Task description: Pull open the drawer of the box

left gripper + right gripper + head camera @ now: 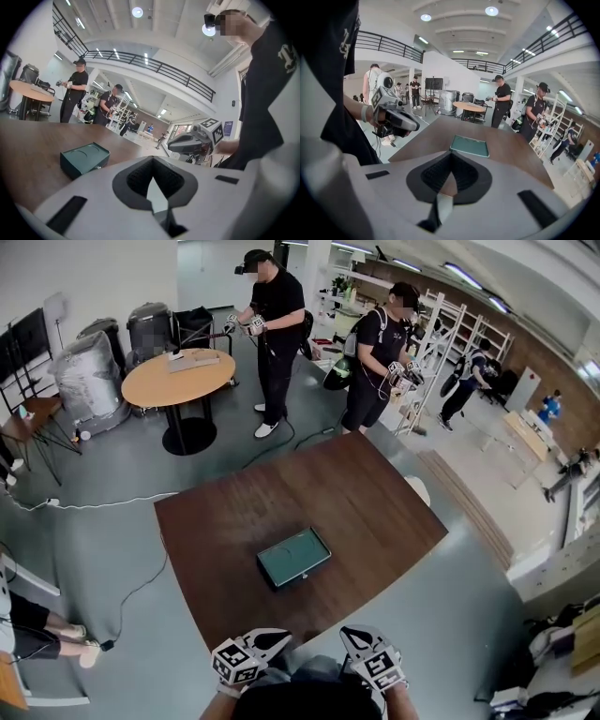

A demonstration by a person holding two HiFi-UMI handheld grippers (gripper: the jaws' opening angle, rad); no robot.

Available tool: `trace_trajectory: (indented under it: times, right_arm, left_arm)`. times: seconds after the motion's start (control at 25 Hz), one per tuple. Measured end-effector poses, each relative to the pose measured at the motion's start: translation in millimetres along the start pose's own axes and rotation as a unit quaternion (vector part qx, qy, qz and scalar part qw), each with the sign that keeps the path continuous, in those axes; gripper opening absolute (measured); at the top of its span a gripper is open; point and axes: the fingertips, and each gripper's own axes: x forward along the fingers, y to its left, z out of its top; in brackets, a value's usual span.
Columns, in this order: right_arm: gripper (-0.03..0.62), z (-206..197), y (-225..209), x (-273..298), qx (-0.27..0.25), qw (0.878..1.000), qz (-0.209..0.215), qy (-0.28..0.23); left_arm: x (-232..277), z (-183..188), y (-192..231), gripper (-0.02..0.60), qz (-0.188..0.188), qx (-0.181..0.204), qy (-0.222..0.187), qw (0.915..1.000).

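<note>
A flat green box (293, 558) lies near the middle of a dark wooden table (375, 488). At 6 o'clock, by the table's near edge, the left gripper (272, 641) and right gripper (356, 638) hover side by side. They are well apart from the box, each with its jaws closed together and holding nothing.

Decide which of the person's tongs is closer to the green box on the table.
Left, slightly. Both are held at the near edge of the table, short of the box: the left tongs just to its left, the right tongs farther off to its right.
</note>
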Motion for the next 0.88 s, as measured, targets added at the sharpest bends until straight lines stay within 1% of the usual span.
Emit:
trace_trajectory:
  times: [0.12, 0.32, 0.52, 0.64, 0.76, 0.88]
  right_arm:
    - [-0.014, 1.3, 5.4, 4.0, -0.024, 1.000, 0.004, 0.012]
    - [-0.014, -7.0, 15.7, 13.7, -0.044, 0.998, 0.018, 0.036]
    - [-0.014, -14.0, 18.1, 30.4, -0.061, 0.997, 0.033, 0.043]
    - [-0.014, -27.0, 17.7, 48.5, -0.084, 0.994, 0.039, 0.060]
    - [-0.014, -24.0, 16.8, 61.0, -0.111, 0.990, 0.043, 0.072]
    - [-0.014, -21.1, 13.2, 75.4, -0.117, 0.989, 0.050, 0.074]
  left_arm:
    - [-4.0, -1.9, 5.1, 0.003, 0.009, -0.012, -0.009, 0.9998]
    - [-11.3, 0.3, 15.2, 0.003, 0.027, -0.026, -0.031, 0.9988]
    - [-21.3, -7.9, 25.3, 0.003, 0.054, -0.033, -0.034, 0.9974]
    - [-30.4, -13.5, 31.5, 0.003, 0.072, -0.039, -0.035, 0.9961]
    - [-38.6, -10.5, 33.4, 0.003, 0.084, -0.042, -0.035, 0.9949]
    - [-43.6, -5.6, 38.6, 0.003, 0.093, -0.037, -0.032, 0.9944]
